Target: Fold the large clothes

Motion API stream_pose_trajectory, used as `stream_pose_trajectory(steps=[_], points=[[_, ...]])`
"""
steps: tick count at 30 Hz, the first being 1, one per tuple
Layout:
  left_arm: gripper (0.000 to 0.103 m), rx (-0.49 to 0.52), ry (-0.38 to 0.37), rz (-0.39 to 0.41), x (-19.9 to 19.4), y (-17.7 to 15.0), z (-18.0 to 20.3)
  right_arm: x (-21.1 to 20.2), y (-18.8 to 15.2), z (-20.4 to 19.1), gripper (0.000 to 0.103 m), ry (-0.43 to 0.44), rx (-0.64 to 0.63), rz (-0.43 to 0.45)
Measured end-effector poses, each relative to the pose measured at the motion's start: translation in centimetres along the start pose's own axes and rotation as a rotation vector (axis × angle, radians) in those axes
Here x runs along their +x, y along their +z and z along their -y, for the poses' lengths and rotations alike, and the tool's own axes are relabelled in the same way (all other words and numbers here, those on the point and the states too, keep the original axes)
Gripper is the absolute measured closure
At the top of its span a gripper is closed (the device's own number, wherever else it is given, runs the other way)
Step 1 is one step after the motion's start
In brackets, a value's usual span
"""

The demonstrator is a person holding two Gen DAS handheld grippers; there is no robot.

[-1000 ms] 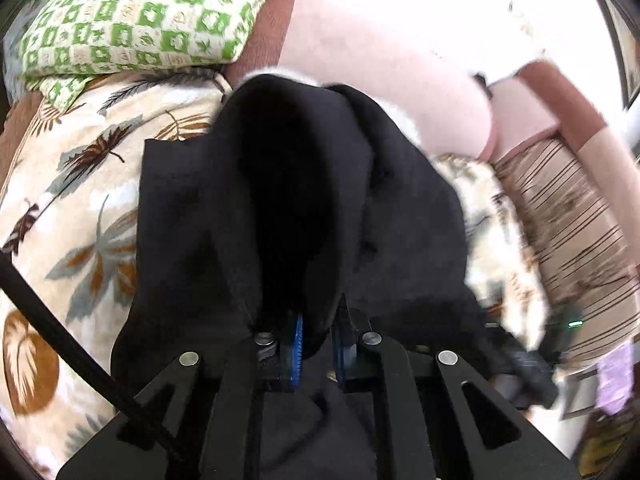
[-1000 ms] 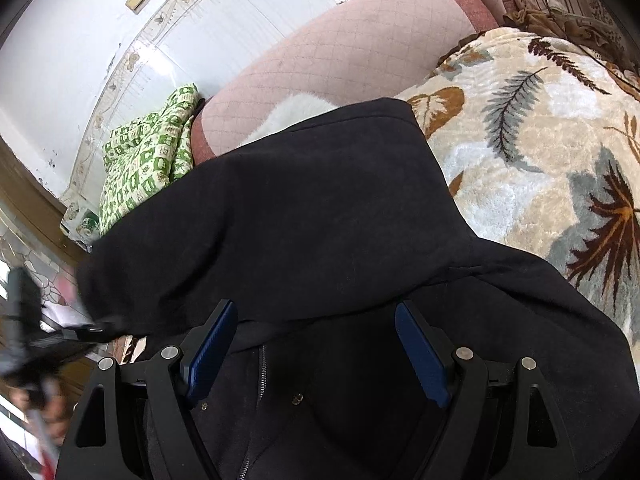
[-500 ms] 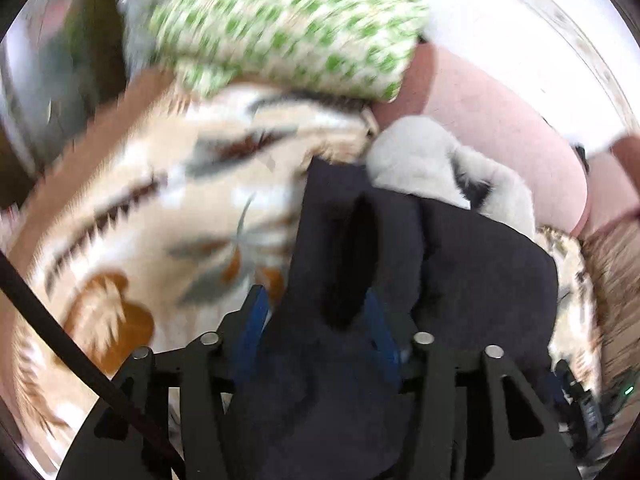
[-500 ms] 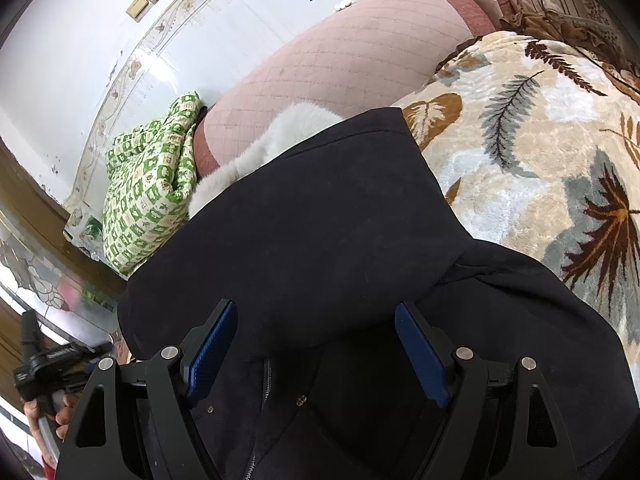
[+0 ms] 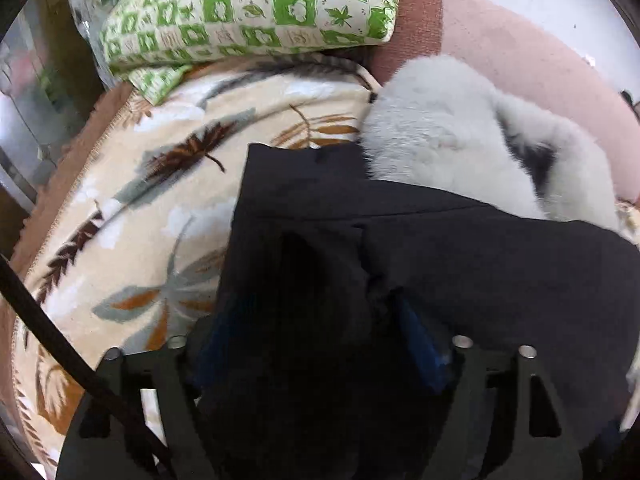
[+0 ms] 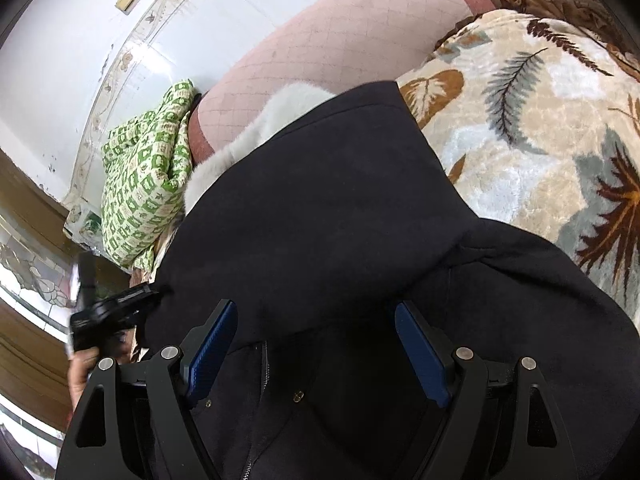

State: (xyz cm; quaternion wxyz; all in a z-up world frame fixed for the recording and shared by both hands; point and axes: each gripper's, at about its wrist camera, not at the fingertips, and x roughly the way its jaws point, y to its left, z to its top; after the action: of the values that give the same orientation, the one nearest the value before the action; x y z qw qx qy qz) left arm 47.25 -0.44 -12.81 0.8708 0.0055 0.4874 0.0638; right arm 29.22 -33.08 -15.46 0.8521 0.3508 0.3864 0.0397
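Observation:
A large black jacket (image 5: 460, 256) with a white fur collar (image 5: 452, 148) lies folded on a leaf-patterned blanket (image 5: 152, 208). It also shows in the right wrist view (image 6: 320, 208). My left gripper (image 5: 320, 344) is open, its jaws spread wide, with a loose fold of black cloth lying between them. My right gripper (image 6: 316, 344) is open and hovers just above the jacket near its zipper (image 6: 264, 364). The left gripper also shows at the left edge of the right wrist view (image 6: 108, 316).
A green-and-white checked pillow (image 5: 248, 8) lies at the back left against the pink quilted sofa back (image 6: 332, 48). The blanket (image 6: 540, 120) lies bare to the right of the jacket. A white wall stands behind.
My left gripper has opened from a shut grip on the black cloth and let it go. The jacket's folded part has dropped flatter. The right gripper stayed open and almost still.

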Motion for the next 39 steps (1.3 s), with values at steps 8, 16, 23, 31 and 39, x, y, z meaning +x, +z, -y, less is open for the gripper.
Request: stream_pose_trajectory(steps=[8, 16, 23, 31, 39], points=[[0.024, 0.042, -0.007, 0.092, -7.1, -2.0, -1.5, 0.4, -0.1, -0.4, 0.018, -0.020, -0.020, -0.009], [0.024, 0.136, 0.056, 0.289, -17.6, -10.6, -5.8, -0.9, -0.9, -1.7, 0.018, -0.069, -0.086, 0.054], [0.023, 0.176, 0.101, 0.304, -20.7, -17.7, -6.6, -2.1, -4.6, -5.0, 0.018, -0.138, -0.241, 0.059], [0.023, 0.180, 0.067, 0.293, -22.2, -22.7, -6.5, -2.9, -12.3, -7.7, 0.018, -0.317, -0.489, 0.002], [0.023, 0.151, -0.001, 0.251, -21.9, -24.6, -7.3, -7.1, -18.1, -7.1, 0.013, -0.347, -0.655, -0.081]])
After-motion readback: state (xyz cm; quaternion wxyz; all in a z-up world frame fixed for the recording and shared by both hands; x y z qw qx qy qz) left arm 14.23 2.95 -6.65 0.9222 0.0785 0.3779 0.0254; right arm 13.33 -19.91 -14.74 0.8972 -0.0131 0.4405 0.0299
